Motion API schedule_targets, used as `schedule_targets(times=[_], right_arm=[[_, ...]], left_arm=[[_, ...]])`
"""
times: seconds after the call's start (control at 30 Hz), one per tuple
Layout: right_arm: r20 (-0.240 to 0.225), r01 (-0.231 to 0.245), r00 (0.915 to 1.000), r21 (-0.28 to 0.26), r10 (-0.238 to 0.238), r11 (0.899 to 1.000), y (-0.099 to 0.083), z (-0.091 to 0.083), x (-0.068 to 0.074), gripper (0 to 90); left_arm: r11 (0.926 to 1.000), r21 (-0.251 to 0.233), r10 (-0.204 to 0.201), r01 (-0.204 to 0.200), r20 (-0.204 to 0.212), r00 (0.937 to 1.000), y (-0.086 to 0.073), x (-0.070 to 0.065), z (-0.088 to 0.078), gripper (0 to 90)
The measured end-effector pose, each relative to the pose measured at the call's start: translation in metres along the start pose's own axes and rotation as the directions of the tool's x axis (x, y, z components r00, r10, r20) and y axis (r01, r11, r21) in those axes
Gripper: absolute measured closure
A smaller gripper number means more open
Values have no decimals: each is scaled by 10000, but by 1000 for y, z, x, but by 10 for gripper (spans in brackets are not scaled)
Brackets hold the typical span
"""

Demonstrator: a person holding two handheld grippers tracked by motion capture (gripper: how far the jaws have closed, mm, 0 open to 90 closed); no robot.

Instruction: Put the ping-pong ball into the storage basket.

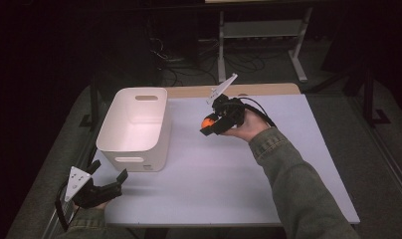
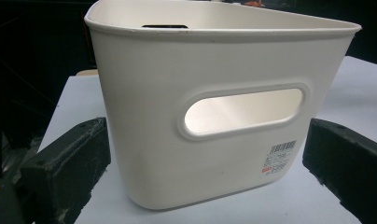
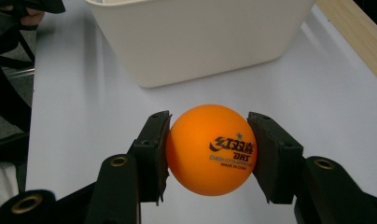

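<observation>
The right gripper (image 3: pixel 210 149) clamps an orange ball (image 3: pixel 211 149), seemingly above the table (image 1: pixel 229 174).

Both grippers are matte black, the right gripper (image 1: pixel 209 125) showing brass-ringed screw holes on its jaws and a looping black cable, the left gripper (image 1: pixel 109 175) topped by a grey three-cornered plate, and the person wears olive-green sleeves (image 1: pixel 293 174).

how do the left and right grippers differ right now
The right gripper is shut on an orange ball; the left gripper is open and holds nothing. The right gripper is raised over the middle of the table, the left gripper sits low near its front-left corner, facing the white bin. Both have black jaws.
</observation>
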State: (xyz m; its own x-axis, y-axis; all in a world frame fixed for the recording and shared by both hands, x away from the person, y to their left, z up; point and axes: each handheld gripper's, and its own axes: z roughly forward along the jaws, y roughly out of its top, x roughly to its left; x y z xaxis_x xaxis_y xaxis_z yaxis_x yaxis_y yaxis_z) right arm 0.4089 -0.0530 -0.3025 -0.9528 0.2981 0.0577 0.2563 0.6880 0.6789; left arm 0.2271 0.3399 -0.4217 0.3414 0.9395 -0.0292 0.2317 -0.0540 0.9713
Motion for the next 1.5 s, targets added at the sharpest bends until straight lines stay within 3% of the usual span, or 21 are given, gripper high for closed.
schedule_targets(times=[0.83, 1.5], right_arm=[[-146, 678, 9975, -605, -688, 9959, 41, 0, 13, 498], [-388, 1154, 9923, -630, -1180, 9913, 77, 9, 19, 498]], left_arm=[[10000, -2, -5, 5, 8, 10000, 0, 0, 0, 2], [10000, 2, 37, -37, 40, 10000, 0, 0, 0, 2]])
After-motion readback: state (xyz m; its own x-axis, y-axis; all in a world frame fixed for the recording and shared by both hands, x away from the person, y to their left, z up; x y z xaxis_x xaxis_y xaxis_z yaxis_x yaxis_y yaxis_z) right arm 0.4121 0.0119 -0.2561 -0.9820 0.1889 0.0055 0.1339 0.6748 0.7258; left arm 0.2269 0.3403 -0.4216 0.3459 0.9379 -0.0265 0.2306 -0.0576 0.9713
